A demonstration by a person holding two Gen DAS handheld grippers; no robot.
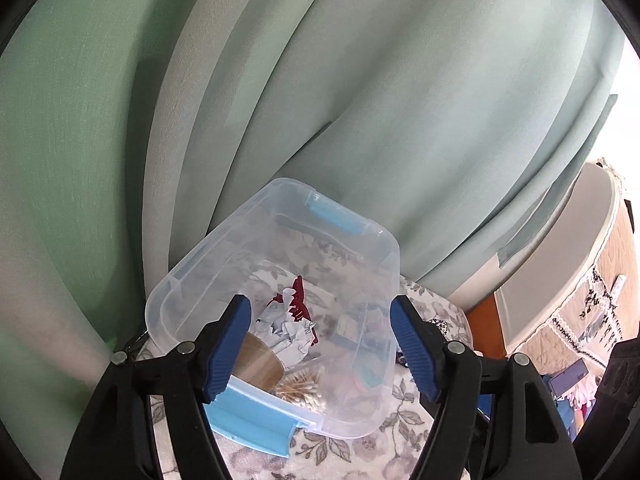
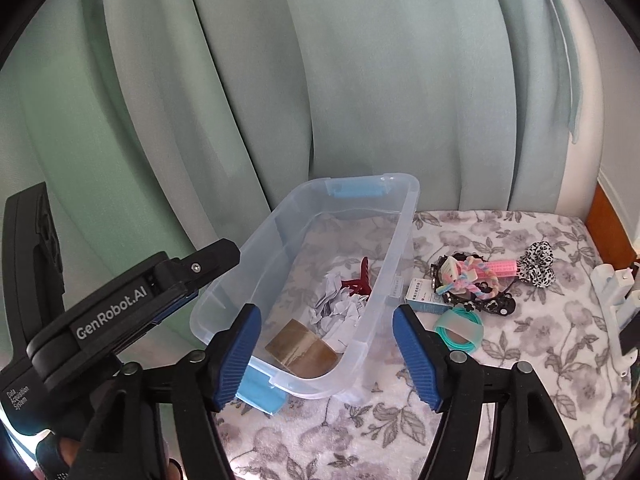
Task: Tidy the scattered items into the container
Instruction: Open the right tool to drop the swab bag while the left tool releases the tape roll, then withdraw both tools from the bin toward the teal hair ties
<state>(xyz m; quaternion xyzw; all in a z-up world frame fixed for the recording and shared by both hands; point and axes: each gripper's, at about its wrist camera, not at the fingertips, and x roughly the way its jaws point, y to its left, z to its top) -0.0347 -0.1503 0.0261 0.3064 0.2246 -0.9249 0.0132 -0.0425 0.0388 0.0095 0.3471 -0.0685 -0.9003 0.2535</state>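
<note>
Right wrist view: bin (image 2: 404, 216) is sitting left of centre on the floral cloth (image 2: 520, 360), near the curtain (image 2: 360, 80).
Bin contents: tape roll (image 2: 302, 350), crumpled paper (image 2: 340, 312) and red claw clip (image 2: 358, 282) are already lying inside; cotton swabs (image 1: 304, 388) are showing through the near wall in the left wrist view.
Still out: small box (image 2: 424, 300), teal coil (image 2: 460, 330), pastel rope ring (image 2: 476, 276), pink roller (image 2: 508, 269) and leopard scrunchie (image 2: 538, 266) are lying in a cluster just right of the bin.
Right gripper (image 2: 326, 354): jaws are standing apart, nothing between the pads, hovering over the bin's near right corner.
Left gripper (image 1: 320, 346): jaws are standing apart too, empty, hanging over the bin's near end.
Handling, box: looking light and stiff, probably card; pinching across the short flat faces should hold, squeezing hard is likely crushing it.
Handling, teal coil: springy and light; taking it at the wrapped band seems safest.
Handling, rope ring and scrunchie: soft, compressible, forgiving anywhere; watching for tangling with the dark pieces underneath.
Handling, roller: light, ribbed, likely grippy; clamping mid-length across the barrel.
</note>
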